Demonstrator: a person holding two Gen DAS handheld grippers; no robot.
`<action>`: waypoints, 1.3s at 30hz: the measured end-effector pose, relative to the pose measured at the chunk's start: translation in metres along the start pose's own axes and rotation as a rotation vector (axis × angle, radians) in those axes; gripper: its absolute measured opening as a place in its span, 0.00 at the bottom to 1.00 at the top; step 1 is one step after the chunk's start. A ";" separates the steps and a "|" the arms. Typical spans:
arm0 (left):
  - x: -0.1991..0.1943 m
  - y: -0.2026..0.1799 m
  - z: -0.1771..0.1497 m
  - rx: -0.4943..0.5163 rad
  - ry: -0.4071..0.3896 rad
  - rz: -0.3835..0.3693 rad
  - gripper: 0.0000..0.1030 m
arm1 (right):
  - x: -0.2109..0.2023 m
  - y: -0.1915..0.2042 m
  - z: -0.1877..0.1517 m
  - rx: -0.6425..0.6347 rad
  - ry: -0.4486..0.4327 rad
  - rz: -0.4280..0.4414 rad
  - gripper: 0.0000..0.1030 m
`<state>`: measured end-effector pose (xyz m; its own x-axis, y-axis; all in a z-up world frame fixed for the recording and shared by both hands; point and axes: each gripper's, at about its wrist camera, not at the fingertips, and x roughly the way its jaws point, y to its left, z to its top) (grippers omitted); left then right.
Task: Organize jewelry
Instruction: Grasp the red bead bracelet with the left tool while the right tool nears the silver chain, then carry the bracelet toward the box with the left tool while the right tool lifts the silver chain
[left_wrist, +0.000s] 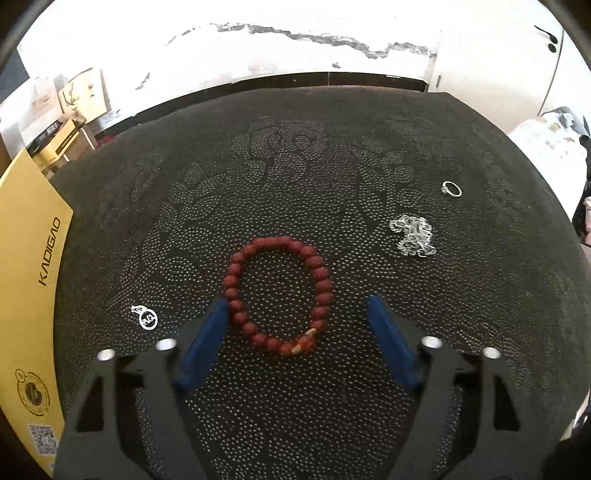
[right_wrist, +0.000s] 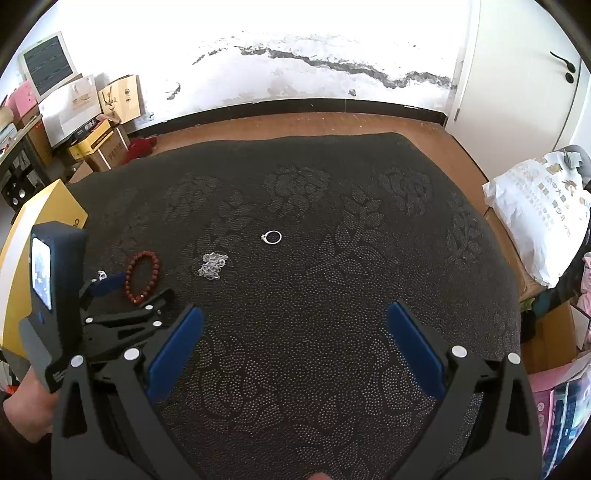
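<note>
A red bead bracelet lies flat on the black dotted cloth. My left gripper stands open around its near half. The left blue pad is against the beads and the right pad is well clear of them. On the same cloth lie a silver chain pile, a silver ring and a small silver pendant. In the right wrist view, my right gripper hovers open over bare cloth with nothing between its fingers. The bracelet, chain and ring lie ahead of it.
A yellow box lies along the cloth's left edge. A white printed bag sits off the right side on cardboard. Cardboard boxes are stacked at the back left by the wall. Wooden floor lies beyond the far edge.
</note>
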<state>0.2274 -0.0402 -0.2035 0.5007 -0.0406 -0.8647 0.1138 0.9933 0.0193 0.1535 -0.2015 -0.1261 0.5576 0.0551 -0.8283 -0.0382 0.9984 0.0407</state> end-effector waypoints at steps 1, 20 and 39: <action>0.000 0.001 -0.002 0.000 -0.002 0.007 0.57 | 0.001 0.000 0.001 0.002 0.001 0.000 0.94; -0.065 0.018 0.012 -0.028 -0.072 -0.002 0.07 | 0.047 0.033 0.010 -0.109 0.063 0.048 0.94; -0.104 0.045 0.012 -0.005 -0.108 -0.035 0.07 | 0.129 0.080 0.012 -0.160 0.103 0.050 0.94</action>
<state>0.1908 0.0078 -0.1071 0.5860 -0.0865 -0.8057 0.1285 0.9916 -0.0130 0.2320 -0.1145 -0.2228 0.4646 0.0953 -0.8804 -0.1994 0.9799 0.0008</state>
